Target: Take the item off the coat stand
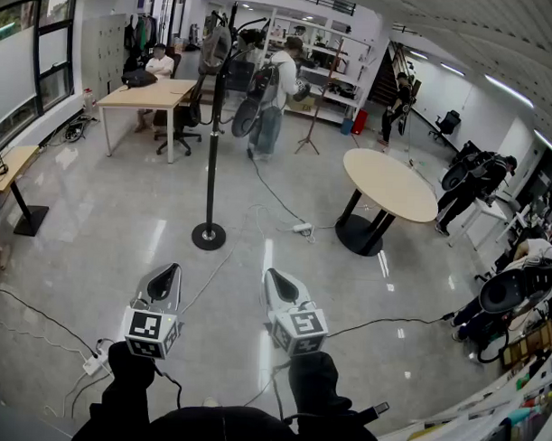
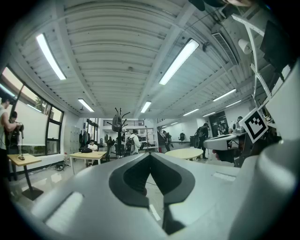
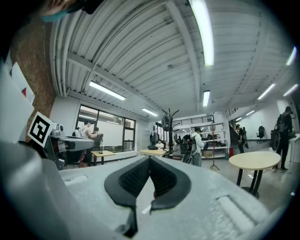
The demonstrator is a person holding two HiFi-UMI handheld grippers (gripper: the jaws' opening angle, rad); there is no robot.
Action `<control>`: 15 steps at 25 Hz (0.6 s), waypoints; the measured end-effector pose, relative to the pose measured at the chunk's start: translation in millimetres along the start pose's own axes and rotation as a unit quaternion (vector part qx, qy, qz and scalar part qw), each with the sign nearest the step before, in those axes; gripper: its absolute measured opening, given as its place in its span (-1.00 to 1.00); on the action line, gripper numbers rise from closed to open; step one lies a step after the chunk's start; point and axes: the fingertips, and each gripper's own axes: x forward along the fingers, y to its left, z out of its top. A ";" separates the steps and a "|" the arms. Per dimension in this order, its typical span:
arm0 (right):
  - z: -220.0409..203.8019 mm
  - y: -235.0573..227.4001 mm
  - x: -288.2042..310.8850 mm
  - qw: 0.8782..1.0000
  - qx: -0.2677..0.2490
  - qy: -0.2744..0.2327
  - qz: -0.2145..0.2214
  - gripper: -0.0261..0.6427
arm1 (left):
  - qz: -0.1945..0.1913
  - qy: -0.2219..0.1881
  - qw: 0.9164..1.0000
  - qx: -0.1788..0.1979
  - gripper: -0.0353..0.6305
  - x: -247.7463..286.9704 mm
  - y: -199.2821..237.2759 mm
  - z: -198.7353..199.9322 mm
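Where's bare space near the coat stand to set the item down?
The round table top is bare. Open floor lies between the coat stand and the small desk at left. Right of the stand's base, a cable runs to a power strip, and people stand behind it.

**One camera high, two low**

The head view looks steeply down from behind the left gripper [image 1: 168, 275] and right gripper [image 1: 276, 282]. Each gripper view looks level along its own jaws. All three share the far coat stand [image 1: 212, 149].
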 end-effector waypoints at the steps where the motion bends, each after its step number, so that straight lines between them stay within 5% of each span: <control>1: -0.7 2.2 -1.5 1.000 0.000 0.001 -0.001 -0.92 | -0.001 0.000 1.000 -0.001 -0.88 -2.2 0.3 -0.6; 15: -3.8 32.1 -7.4 1.000 0.017 0.009 -0.017 -0.92 | 0.001 0.003 1.000 -0.014 -0.88 -21.5 28.6 -11.5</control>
